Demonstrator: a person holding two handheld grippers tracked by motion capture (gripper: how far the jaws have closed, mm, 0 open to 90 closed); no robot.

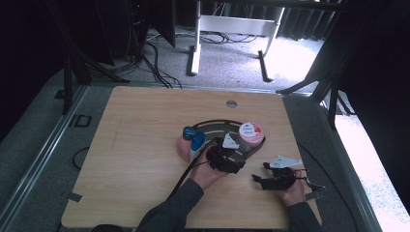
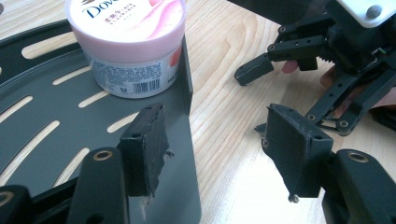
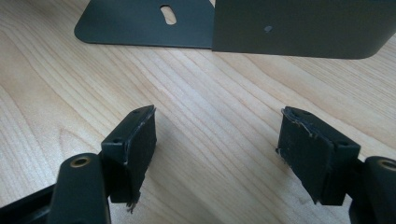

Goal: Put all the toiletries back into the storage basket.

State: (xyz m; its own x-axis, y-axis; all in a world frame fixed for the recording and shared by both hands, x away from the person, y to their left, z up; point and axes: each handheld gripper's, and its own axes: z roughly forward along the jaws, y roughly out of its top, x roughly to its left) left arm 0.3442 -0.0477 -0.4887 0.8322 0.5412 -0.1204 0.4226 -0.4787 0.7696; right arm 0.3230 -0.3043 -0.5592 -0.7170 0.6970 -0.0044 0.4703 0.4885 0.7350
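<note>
Your left tongs stand open with nothing between the pads, straddling the upright end wall of the dark grey slotted metal rack, just short of the round pink-lidded cream jar that sits on the rack's base plate. In the high view that jar rests at the rack's right end, right of the desk's centre. Your right tongs are also open and empty, hovering over bare wood near the desk's front right corner, with the rack's wall ahead of them; in the high view they sit just right of the left ones.

By the look of it, the jar has just been set down on the rack, or is about to be picked off it; which of the 2 I cannot tell. If you want the jar, push the left tongs forward past the wall, spread them to the tub's full width, and close on its white side below the lid.

A blue-capped bottle and a peach-coloured object stand at the rack's left end.

The light wood desk has rounded corners and a cable hole near its far edge. Beyond it lie grey carpet, loose black cables, a white frame and dark curtains.
</note>
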